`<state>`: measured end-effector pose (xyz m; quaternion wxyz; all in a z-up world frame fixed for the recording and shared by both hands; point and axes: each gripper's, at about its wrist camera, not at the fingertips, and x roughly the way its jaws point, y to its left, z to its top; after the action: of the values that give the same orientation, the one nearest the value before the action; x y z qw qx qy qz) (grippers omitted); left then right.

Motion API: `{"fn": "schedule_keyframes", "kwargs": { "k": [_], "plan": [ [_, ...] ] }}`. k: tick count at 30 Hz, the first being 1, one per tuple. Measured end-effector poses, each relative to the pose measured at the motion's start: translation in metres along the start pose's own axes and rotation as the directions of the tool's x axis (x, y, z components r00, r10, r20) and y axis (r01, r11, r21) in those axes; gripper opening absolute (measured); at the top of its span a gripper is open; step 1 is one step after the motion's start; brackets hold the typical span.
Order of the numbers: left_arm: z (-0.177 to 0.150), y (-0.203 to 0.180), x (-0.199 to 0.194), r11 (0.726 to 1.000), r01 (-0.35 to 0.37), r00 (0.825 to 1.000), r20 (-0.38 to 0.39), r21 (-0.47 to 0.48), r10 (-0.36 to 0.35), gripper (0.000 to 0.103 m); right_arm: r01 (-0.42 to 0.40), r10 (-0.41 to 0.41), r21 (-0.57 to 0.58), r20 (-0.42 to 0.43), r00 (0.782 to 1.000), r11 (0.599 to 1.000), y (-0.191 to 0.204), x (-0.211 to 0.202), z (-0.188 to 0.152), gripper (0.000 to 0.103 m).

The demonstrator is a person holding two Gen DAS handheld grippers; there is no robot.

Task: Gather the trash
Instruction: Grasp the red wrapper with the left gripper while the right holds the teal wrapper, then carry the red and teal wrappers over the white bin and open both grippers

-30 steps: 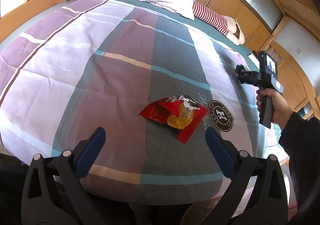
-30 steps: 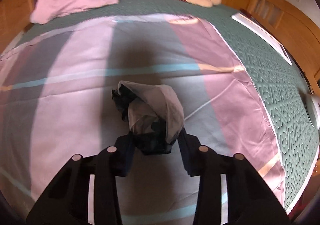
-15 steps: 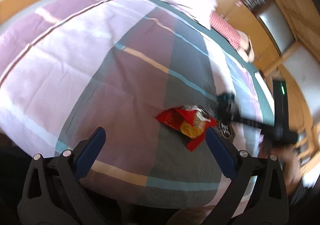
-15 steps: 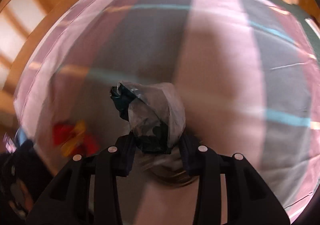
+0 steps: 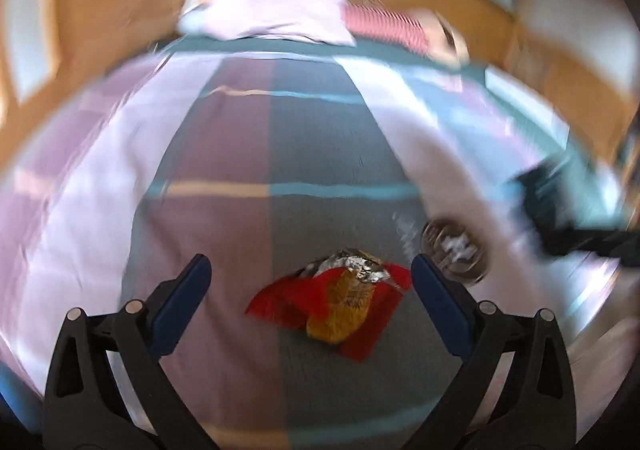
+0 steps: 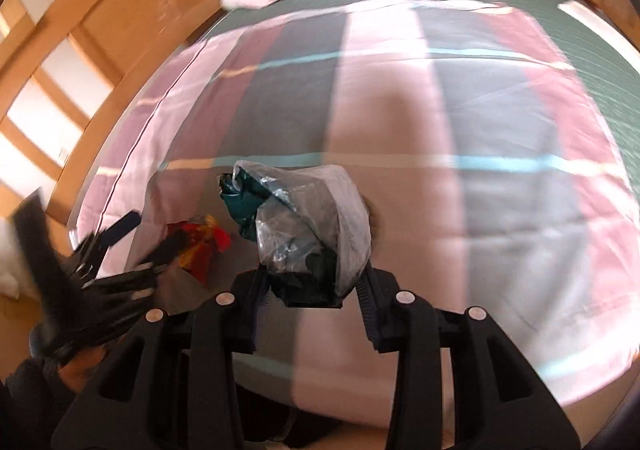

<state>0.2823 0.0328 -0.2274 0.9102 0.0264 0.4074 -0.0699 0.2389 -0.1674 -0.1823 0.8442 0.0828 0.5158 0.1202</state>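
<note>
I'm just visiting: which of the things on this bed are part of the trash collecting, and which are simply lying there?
Part of the job:
- red snack wrapper, lying between the open left gripper fingers
- crumpled plastic bag, clamped in the right gripper

Just lying about:
- pink pillow
- red-striped soft toy
- striped quilt

Left gripper (image 5: 306,286) fingers spread wide, red snack wrapper (image 5: 334,310) lying between them on bed (image 5: 224,154), bare quilt either side of it. Bed beyond wrapper unobstructed up to pillow (image 5: 268,6). Right gripper (image 6: 308,290), blurred, close at right edge. Wooden frame (image 6: 132,34) bounds bed's left side.
</note>
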Motion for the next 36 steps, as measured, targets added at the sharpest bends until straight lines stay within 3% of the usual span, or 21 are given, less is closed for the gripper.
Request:
{"fn": "schedule_keyframes", "kwargs": {
  "k": [3, 6, 9, 11, 13, 18, 19, 27, 30, 36],
  "plan": [
    [-0.002, -0.014, 0.027, 0.998, 0.009, 0.994, -0.109, 0.062, -0.002, 0.099, 0.062, -0.065, 0.051, 0.053, 0.997, 0.997, -0.021, -0.022, -0.018, 0.039],
    [-0.004, -0.014, 0.044, 0.998, 0.05, 0.981, -0.187, 0.04, -0.041, 0.083, 0.093, -0.104, 0.123, 0.086, 0.991, 0.988, -0.035, -0.029, -0.036, 0.039],
    [-0.005, -0.008, 0.042, 0.999, 0.046, 0.984, -0.176, 0.026, -0.04, 0.072, 0.089, -0.097, 0.122, 0.059, 0.993, 0.988, -0.033, -0.019, -0.044, 0.039],
    [-0.009, -0.005, 0.038, 0.999, 0.032, 0.985, -0.167, 0.011, -0.03, 0.055, 0.103, -0.11, 0.103, 0.059, 0.992, 0.989, -0.026, -0.014, -0.043, 0.039],
    [-0.011, 0.002, 0.035, 0.999, 0.029, 0.987, -0.16, -0.031, -0.034, 0.044, 0.088, -0.094, 0.096, 0.068, 0.993, 0.992, -0.02, -0.013, -0.041, 0.039],
    [-0.01, 0.015, 0.034, 0.996, 0.04, 0.988, -0.146, -0.084, -0.052, 0.04, 0.067, -0.073, 0.06, 0.092, 0.993, 0.996, -0.003, -0.014, -0.036, 0.039],
    [-0.01, 0.015, 0.032, 0.995, 0.038, 0.989, -0.138, -0.087, -0.05, 0.034, 0.068, -0.074, 0.057, 0.095, 0.993, 0.996, -0.002, -0.015, -0.037, 0.039],
    [-0.005, 0.033, -0.005, 0.977, 0.107, 0.994, 0.0, -0.187, -0.109, 0.033, 0.066, -0.076, 0.073, 0.156, 0.985, 0.995, -0.002, -0.036, -0.042, 0.039],
    [0.005, 0.031, -0.044, 0.983, 0.049, 0.997, 0.064, -0.175, -0.038, 0.033, 0.077, -0.086, 0.055, 0.198, 0.976, 0.996, 0.0, -0.051, -0.045, 0.039],
    [0.028, 0.006, -0.128, 0.994, -0.013, 0.98, 0.197, -0.106, 0.034, 0.033, 0.086, -0.09, 0.03, 0.256, 0.962, 0.996, 0.008, -0.077, -0.049, 0.039]
  ]
}}
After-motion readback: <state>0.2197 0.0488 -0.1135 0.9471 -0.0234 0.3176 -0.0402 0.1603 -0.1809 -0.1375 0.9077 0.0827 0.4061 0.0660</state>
